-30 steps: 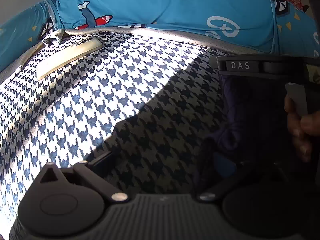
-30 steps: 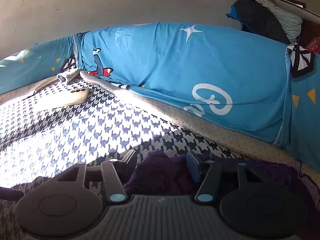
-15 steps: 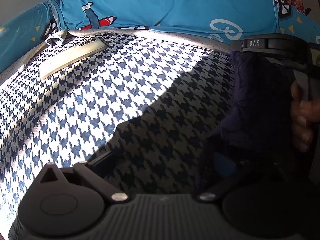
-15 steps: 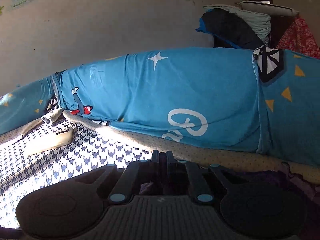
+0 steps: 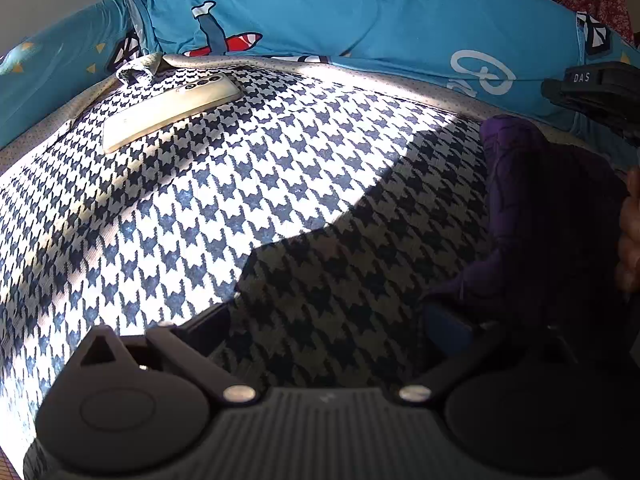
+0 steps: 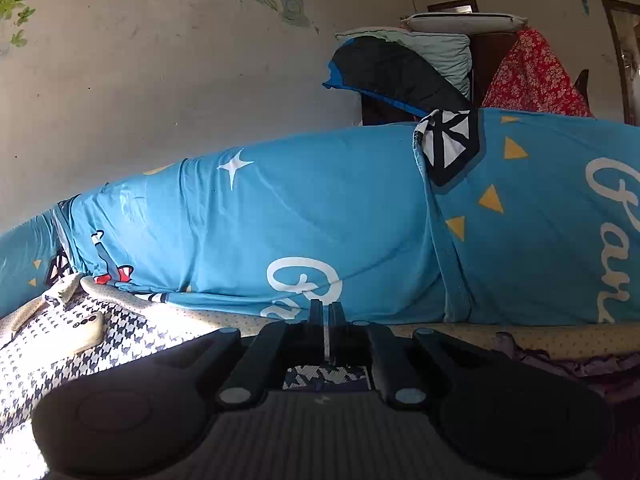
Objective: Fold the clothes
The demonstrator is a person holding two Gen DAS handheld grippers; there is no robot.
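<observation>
A dark purple garment (image 5: pixel 532 200), soft and crumpled, lies in deep shadow on a houndstooth bedsheet (image 5: pixel 248 184) of blue-black and white woven print. The left tongs (image 5: pixel 332 320) stand wide apart, low over the sheet; one finger (image 5: pixel 448 326), with a blue pad, sits right at the garment's lower edge, though the shade hides whether it touches. The right tongs (image 6: pixel 325 316) are pressed together, only a thin slit between their black blades, and nothing shows between them. From the right wrist view only a ruffled purple strip of the garment (image 6: pixel 568 360) peeks out past the tool body. A pale, glossy phone (image 5: pixel 168 110) lies flat on the sunlit part of the sheet. Behind it rises a smooth blue bolster (image 6: pixel 280 216) printed with stars, triangles and white script. A hand (image 5: pixel 630 232) is cut off at the left view's edge. Beyond, a scuffed wall (image 6: pixel 200 60) and stacked bedding (image 6: pixel 400 64).
</observation>
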